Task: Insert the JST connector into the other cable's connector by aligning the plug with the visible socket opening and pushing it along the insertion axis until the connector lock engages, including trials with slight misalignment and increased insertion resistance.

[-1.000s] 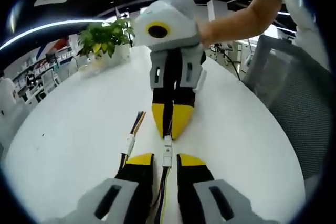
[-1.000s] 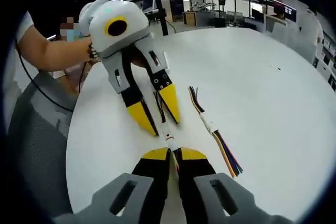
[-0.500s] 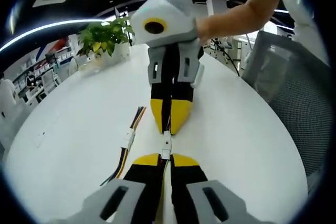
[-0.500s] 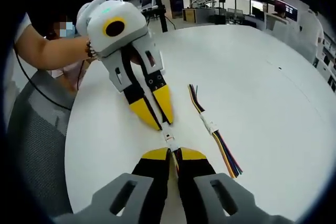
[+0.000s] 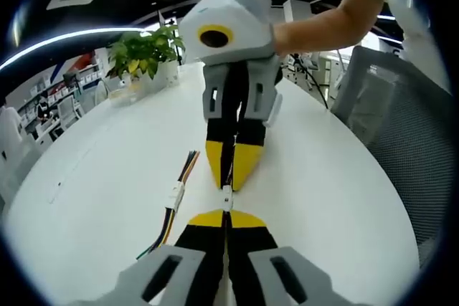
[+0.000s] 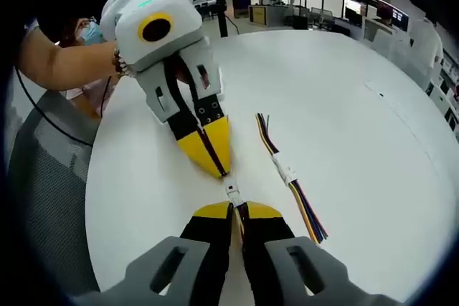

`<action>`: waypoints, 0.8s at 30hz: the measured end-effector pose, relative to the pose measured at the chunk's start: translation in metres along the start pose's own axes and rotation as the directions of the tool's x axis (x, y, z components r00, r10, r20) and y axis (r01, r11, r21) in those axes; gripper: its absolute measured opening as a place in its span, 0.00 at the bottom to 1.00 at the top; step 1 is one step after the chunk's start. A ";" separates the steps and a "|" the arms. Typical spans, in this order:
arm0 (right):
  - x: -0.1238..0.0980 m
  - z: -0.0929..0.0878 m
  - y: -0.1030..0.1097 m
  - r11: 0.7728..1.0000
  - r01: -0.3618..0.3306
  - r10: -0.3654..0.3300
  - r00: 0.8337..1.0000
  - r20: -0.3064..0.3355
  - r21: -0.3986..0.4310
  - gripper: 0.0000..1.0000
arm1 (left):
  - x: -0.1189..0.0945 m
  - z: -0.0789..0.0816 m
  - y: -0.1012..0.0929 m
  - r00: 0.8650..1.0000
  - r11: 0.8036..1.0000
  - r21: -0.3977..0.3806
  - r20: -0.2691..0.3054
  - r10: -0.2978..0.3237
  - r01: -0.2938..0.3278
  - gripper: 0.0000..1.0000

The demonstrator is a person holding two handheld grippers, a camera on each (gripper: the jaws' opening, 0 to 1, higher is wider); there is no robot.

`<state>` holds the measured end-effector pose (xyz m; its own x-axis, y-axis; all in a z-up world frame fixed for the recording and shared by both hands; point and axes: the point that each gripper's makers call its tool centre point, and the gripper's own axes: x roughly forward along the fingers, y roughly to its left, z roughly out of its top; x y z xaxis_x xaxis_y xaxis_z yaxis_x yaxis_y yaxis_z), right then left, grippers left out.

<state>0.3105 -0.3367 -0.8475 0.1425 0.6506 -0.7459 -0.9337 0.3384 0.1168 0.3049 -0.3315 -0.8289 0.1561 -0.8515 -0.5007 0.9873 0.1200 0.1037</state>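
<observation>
On the white table (image 5: 93,163), a small white JST connector (image 5: 226,198) sits in the short gap between the two grippers' yellow tips. In the left gripper view, my left gripper (image 5: 226,215) is shut on the cable just behind the connector. My right gripper (image 5: 230,180) comes down from the top, shut on a cable, its tips almost touching the connector. In the right gripper view, the right gripper (image 6: 239,210) is shut behind the connector (image 6: 232,191), with the left gripper (image 6: 219,168) opposite it. I cannot tell whether the two connector halves are joined.
A second multicoloured cable with a white connector (image 5: 174,195) (image 6: 288,175) lies loose on the table beside the grippers. A potted plant (image 5: 143,51) stands at the far edge. A grey mesh chair (image 5: 401,134) (image 6: 43,170) is next to the table. A person's arm (image 5: 323,23) holds the right gripper.
My left gripper's jaws, open around the cable a second ago, have shut on it. The two grippers' tips have drawn closer together.
</observation>
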 end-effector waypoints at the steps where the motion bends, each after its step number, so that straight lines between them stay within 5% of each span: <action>1: 0.000 0.001 0.001 1.000 -0.006 0.006 1.000 0.005 -0.001 0.03 | 0.000 -0.006 0.005 0.999 0.999 0.027 -0.041 0.022 -0.021 0.00; 11: 0.002 -0.003 0.000 0.999 -0.004 0.004 1.000 -0.009 -0.035 0.03 | -0.005 -0.021 0.007 0.996 1.000 0.011 -0.086 0.020 -0.019 0.02; 24: 0.006 -0.002 0.000 1.000 -0.017 0.017 0.999 0.036 0.000 0.03 | 0.000 -0.018 0.005 0.999 1.000 -0.027 -0.046 0.014 -0.015 0.00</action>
<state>0.3105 -0.3335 -0.8534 0.1380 0.6804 -0.7197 -0.9362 0.3268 0.1295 0.3106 -0.3211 -0.8439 0.1710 -0.8254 -0.5381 0.9853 0.1465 0.0884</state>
